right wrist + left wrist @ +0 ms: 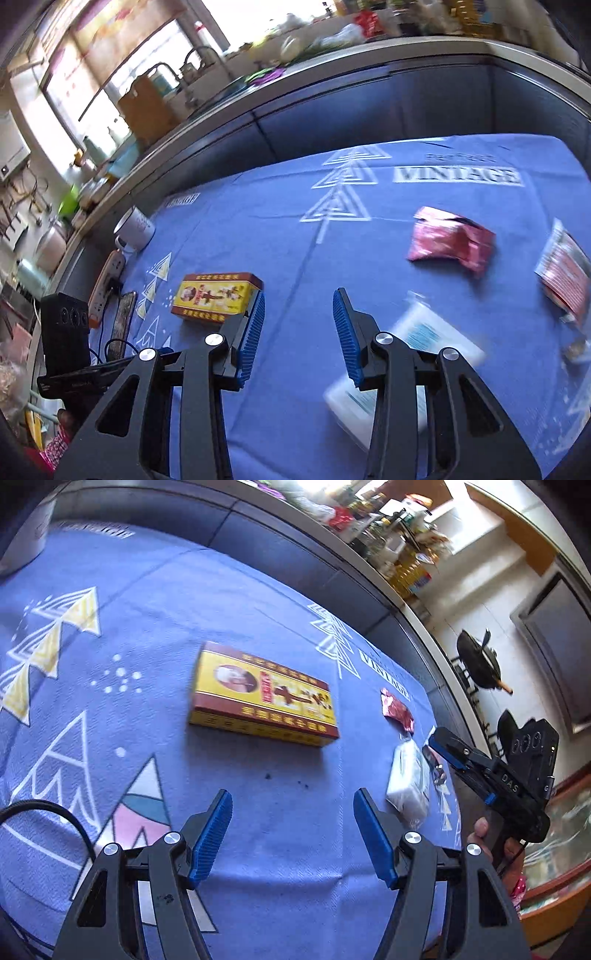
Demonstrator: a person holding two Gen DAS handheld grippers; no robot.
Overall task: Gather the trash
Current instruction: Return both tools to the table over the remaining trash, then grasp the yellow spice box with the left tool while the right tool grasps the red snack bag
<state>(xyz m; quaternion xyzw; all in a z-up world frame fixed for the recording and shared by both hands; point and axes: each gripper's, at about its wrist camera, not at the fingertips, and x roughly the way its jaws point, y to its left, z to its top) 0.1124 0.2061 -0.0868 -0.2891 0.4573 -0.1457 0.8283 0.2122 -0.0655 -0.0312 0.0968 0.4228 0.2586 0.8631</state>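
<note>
Yellow box [263,695] lay shut at 12 o'clock of left gripper [292,834], jaws spread, empty. Right gripper [299,334] likewise released; red wrapper [451,240] at 1 o'clock, white mug [135,228] at cloth [155,602] edge.

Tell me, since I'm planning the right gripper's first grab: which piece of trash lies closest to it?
The white tissue pack, partly under the right gripper; the others lie farther off.

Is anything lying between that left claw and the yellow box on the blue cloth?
Nothing visible. The left gripper hovers open, and only bare blue tablecloth lies between its fingers and the yellow box. The white tissue pack and red wrapper lie off to the right.
</note>
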